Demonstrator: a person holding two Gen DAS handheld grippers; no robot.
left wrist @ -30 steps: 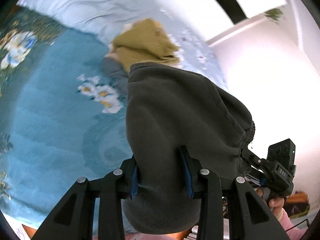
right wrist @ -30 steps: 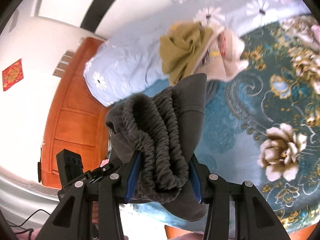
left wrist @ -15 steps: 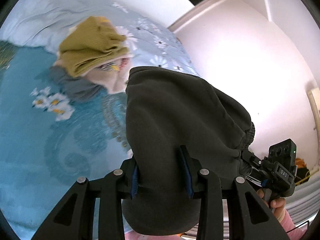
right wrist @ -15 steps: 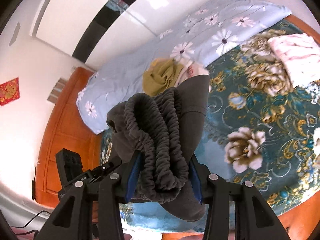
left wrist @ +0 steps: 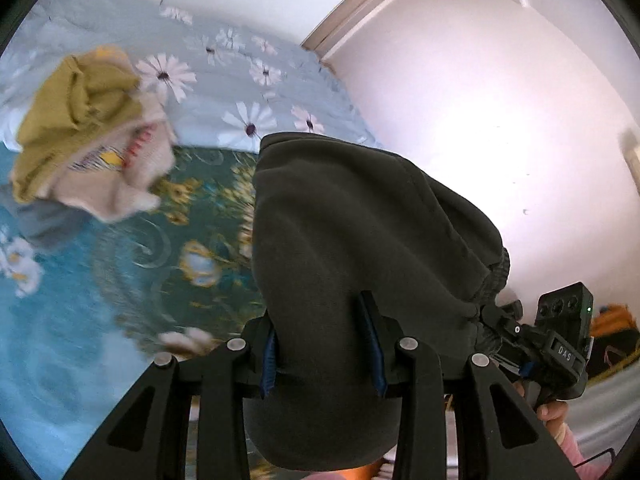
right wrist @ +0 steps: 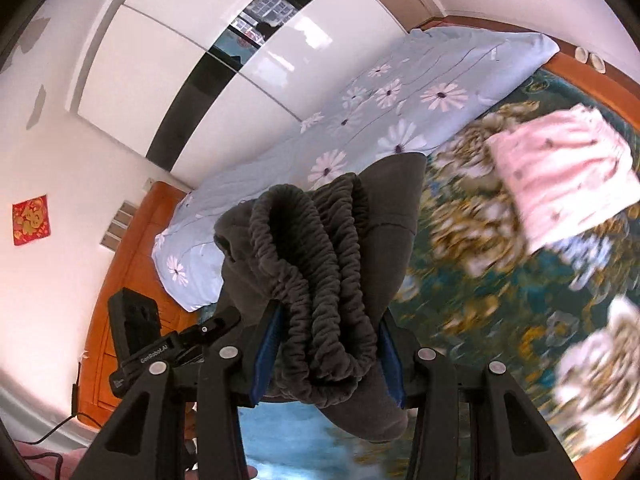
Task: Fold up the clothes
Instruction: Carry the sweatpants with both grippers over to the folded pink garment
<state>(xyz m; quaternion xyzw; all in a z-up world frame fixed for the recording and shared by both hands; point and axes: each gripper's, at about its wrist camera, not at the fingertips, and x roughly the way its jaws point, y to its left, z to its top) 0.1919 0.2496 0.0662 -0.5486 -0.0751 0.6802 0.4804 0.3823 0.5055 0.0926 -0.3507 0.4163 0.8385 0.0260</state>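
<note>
A folded dark grey garment [left wrist: 360,232] with a gathered elastic waistband [right wrist: 320,264] hangs in the air above the bed, held between both grippers. My left gripper [left wrist: 324,344] is shut on its plain folded end. My right gripper [right wrist: 326,348] is shut on the bunched waistband end. The right gripper also shows in the left wrist view [left wrist: 560,352], and the left one in the right wrist view [right wrist: 160,344]. A pile of an olive and a beige garment [left wrist: 84,136] lies on the bed to the left. A folded pink garment [right wrist: 560,184] lies on the bed to the right.
The bed has a teal floral cover [right wrist: 500,280] and a pale blue daisy quilt [right wrist: 380,120] along its far side. A white wardrobe [right wrist: 240,60] stands behind, a pink wall [left wrist: 500,100] to the right, an orange wooden headboard [right wrist: 132,260] to the left.
Both grippers have swung to the right with the grey garment still held. The olive pile has slid left in view, and the pink folded garment has come into the right wrist view.
</note>
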